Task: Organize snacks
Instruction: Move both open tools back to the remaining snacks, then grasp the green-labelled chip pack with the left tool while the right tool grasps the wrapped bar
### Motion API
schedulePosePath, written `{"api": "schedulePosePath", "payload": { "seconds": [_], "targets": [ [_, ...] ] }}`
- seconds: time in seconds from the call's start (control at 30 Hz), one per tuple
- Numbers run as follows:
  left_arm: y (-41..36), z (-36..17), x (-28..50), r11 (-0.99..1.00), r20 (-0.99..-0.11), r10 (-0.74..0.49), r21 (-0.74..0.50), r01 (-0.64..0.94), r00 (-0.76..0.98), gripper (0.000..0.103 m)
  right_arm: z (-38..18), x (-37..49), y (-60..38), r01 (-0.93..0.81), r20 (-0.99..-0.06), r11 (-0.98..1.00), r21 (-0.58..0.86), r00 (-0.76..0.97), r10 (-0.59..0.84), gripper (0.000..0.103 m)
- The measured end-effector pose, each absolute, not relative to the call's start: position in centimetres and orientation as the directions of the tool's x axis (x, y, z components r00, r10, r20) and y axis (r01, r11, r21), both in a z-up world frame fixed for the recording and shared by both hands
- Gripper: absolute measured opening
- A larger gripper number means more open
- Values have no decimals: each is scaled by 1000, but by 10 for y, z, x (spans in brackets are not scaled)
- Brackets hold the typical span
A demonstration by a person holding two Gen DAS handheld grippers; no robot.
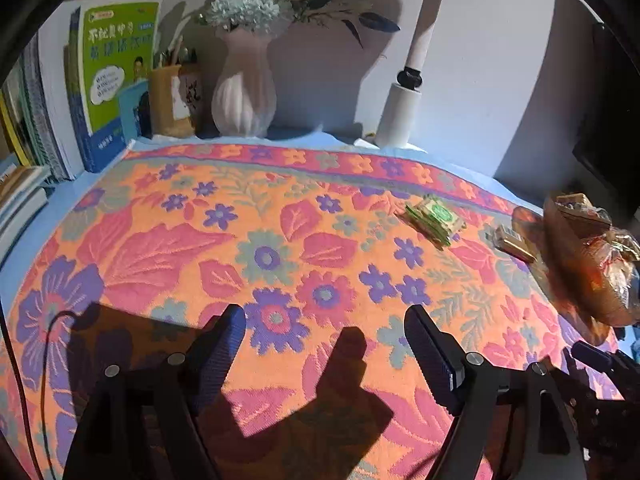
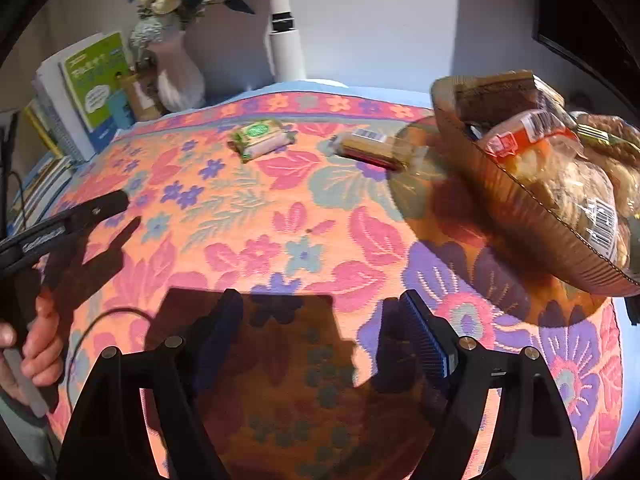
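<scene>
a table with a pale blue top carries everything, most of it covered by a floral cloth in orange, pink and purple. on the cloth lie a green-labelled snack packet and, just to its right, a tan snack bar with a barcode, the two close but apart. at the right side sits a brown scalloped bowl heaped with wrapped snacks. along the back edge, against the wall, stand a row of books, a tan pen holder, a white ribbed vase with flowers and a white lamp base.
</scene>
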State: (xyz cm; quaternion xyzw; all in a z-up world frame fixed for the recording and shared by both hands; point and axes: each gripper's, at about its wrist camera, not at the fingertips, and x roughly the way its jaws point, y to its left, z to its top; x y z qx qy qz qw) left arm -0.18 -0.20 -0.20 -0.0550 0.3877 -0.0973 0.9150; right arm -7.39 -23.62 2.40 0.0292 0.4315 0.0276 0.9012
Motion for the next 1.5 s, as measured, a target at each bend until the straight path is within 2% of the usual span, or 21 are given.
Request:
{"api": "schedulePosePath", "payload": {
  "seconds": [0.27,0.43,0.6,0.67,0.77,0.97,1.0,1.1,1.17,1.2,1.33,1.5],
  "targets": [
    [-2,-3,-1,972,-703,-232,-185,141,672,79,24,-74,-239,-3,-775,997,80,629,64,82],
    [-26,-11,16,971,-815,-228,-151,185,532,79,24,-74,-244,33,-777,996,84,628,44,82],
    [-64,26,40,930,-773,-323,-152,335,546,83,21,-57,-250,114,-824,990,81,567,2,82],
    [-83,34,60,913,-761,-336,-118,392,555,84,27,-50,-245,134,-825,986,98,565,5,82],
    [-103,30,90,891,-768,-345,-86,447,540,84,35,-33,-243,166,-831,976,141,556,25,82],
    [-130,10,128,862,-790,-368,-91,499,491,84,37,-6,-265,349,-818,919,182,572,-55,82],
    [-135,7,131,857,-792,-366,-81,509,490,82,34,-2,-268,374,-822,906,198,567,-55,82],
    [-147,-7,136,843,-818,-320,-16,537,478,59,26,10,-270,426,-835,883,198,545,-76,82],
    [-151,-10,136,838,-811,-309,15,545,497,53,26,16,-267,451,-824,877,165,551,-129,82],
    [-150,-9,134,835,-804,-313,20,549,505,43,26,18,-265,459,-819,875,156,555,-146,82],
    [-129,-2,139,889,-815,-257,10,457,519,43,22,30,-262,492,-812,860,134,552,-189,82],
    [-76,14,132,933,-793,-257,-55,355,552,43,18,54,-257,494,-801,864,95,554,-229,84]
  ]
}}
